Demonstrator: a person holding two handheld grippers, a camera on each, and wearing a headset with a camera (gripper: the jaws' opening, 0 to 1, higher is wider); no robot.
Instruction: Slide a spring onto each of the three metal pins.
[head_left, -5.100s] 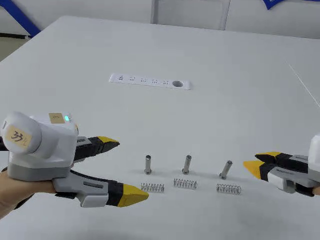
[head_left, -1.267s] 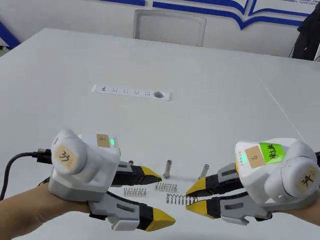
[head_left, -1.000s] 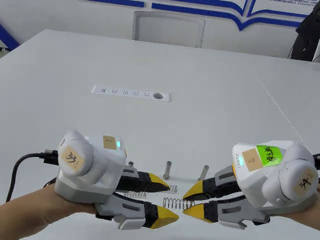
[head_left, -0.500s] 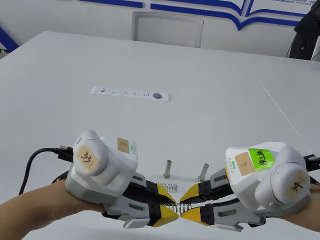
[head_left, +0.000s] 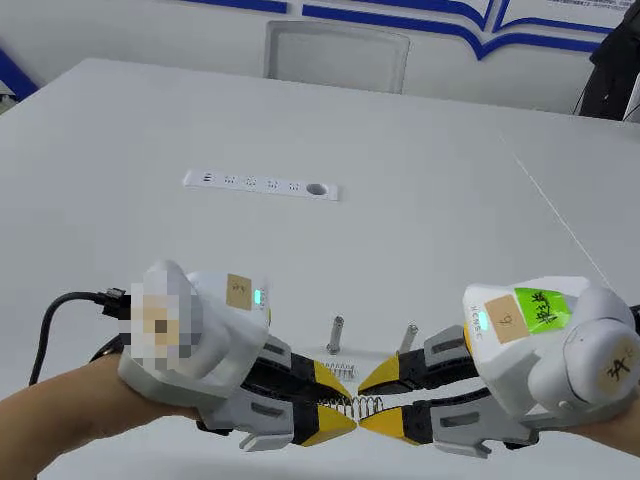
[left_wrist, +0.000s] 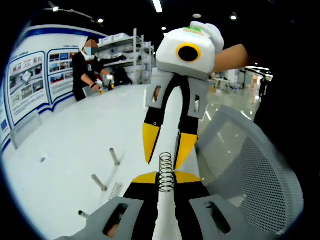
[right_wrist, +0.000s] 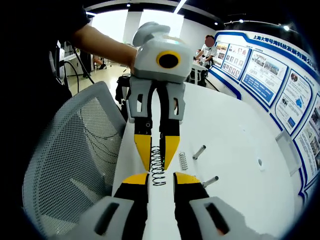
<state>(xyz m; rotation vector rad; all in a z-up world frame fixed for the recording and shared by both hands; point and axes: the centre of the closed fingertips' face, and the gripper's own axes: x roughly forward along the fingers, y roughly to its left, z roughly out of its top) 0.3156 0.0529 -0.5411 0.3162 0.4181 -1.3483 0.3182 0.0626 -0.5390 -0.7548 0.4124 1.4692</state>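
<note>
Currently: left gripper (left_wrist: 165, 177) jaws narrow, apparently pinching one end of a spring (left_wrist: 165, 169) at lower centre of its view. Right gripper (right_wrist: 161, 179) jaws also narrow, flanking the other end; cannot tell if they touch it. Second spring (right_wrist: 183, 160) lies on the white table (head_left: 420, 200), just right of centre. Three metal pins (left_wrist: 98, 182) at lower left, all bare. Judgement: nothing threaded yet; all three pins remain.

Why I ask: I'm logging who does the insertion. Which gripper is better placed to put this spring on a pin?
Left, probably: the left gripper pinches one end of the spring, while the right gripper stands open around the other end, so the left could carry it to a pin.
</note>
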